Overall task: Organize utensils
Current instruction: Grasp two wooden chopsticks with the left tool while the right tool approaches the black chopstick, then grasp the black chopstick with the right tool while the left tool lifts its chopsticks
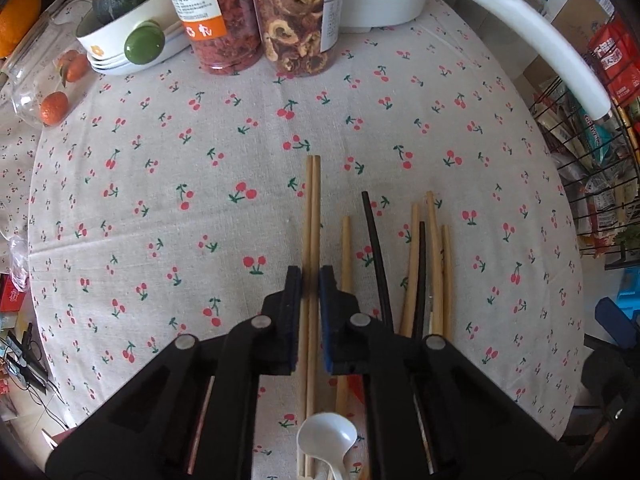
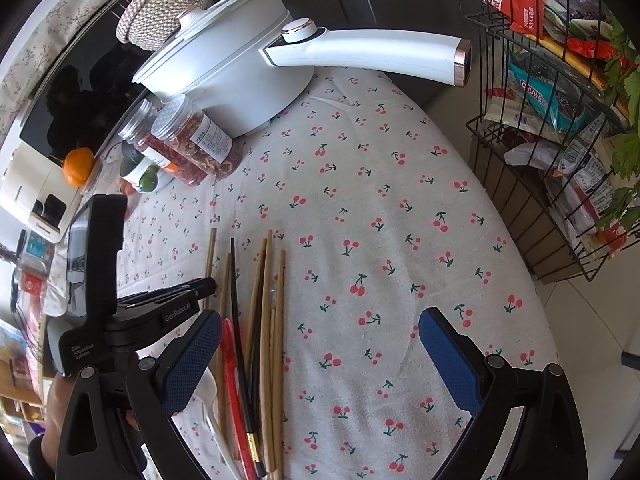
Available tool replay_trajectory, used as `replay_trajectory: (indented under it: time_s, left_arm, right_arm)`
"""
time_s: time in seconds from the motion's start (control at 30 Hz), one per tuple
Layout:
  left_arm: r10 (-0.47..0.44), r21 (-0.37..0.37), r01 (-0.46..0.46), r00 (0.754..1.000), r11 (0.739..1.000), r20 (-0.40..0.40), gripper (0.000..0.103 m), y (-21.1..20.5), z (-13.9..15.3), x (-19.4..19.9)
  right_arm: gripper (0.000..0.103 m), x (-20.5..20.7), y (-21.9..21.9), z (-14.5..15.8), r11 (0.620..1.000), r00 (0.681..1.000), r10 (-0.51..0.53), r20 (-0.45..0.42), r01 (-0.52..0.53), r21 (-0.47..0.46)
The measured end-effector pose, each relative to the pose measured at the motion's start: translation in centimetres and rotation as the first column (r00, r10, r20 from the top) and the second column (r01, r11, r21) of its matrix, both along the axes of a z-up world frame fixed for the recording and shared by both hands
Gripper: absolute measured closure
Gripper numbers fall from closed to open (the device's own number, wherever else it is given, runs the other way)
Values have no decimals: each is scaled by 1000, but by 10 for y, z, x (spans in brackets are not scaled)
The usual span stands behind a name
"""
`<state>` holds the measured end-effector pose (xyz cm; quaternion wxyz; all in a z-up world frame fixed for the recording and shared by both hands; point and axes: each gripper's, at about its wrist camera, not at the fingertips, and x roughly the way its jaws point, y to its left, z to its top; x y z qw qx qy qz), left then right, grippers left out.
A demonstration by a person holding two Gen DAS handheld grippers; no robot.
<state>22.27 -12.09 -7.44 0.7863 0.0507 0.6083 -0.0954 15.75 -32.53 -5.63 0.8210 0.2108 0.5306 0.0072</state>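
- Your left gripper (image 1: 310, 280) is pinched tight on a pair of wooden chopsticks (image 1: 313, 208), which run straight toward twelve o'clock in the left wrist view, tips on the cherry-print tablecloth (image 1: 160, 184).
- At about two o'clock of that grip lies the loose bundle: more wooden chopsticks (image 1: 436, 264) with a black pair (image 1: 376, 256) mixed in.
- A white spoon (image 1: 326, 440) sits at six o'clock, under the gripper.
- Your right gripper (image 2: 320, 328) is spread wide over bare cloth, nothing between its pads.
- From there the utensils lie at nine o'clock, a red spoon (image 2: 232, 380) among them.
- Two jars (image 1: 256, 16) and a white pot (image 2: 224, 76) stand at the far edge.
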Motion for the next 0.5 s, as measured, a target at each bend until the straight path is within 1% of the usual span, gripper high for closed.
replay_trajectory:
  time_s: [0.13,0.23,0.27,0.3,0.33,0.37,0.4,0.43,0.5]
  left_arm:
    - [-18,-30,22,993,999,120,93,15,56,-31]
    - [-16,-89,36,976,995,218,93,32,99,-54]
    - [-13,-109,41,968,993,249,93,39,113,-64]
    - [-10,-130,48,960,990,280,93,44,124,-76]
    - [-6,-152,55,951,987,308,93,51,138,-88]
    - [-2,-174,64,943,983,334,93,56,145,-94]
    - [4,-194,70,933,978,360,93,62,148,-96]
    - [14,-213,75,922,974,386,93,65,149,-101]
    - [29,-240,85,899,967,436,93,72,152,-114]
  right_arm:
    - [3,1,3,1,1000,1000,4,9,-4,9]
    - [3,2,10,2,999,1000,22,21,-23,24]
    - [6,2,14,2,999,999,31,28,-32,31]
    - [11,3,18,3,998,999,42,35,-43,40]
    - [14,4,21,3,997,998,56,41,-58,49]
    - [19,6,27,2,995,996,72,47,-75,61]
    - [28,9,32,0,992,994,94,53,-98,77]
    - [34,12,38,-2,988,991,121,60,-127,92]
    - [56,20,49,-8,977,982,176,66,-182,111]
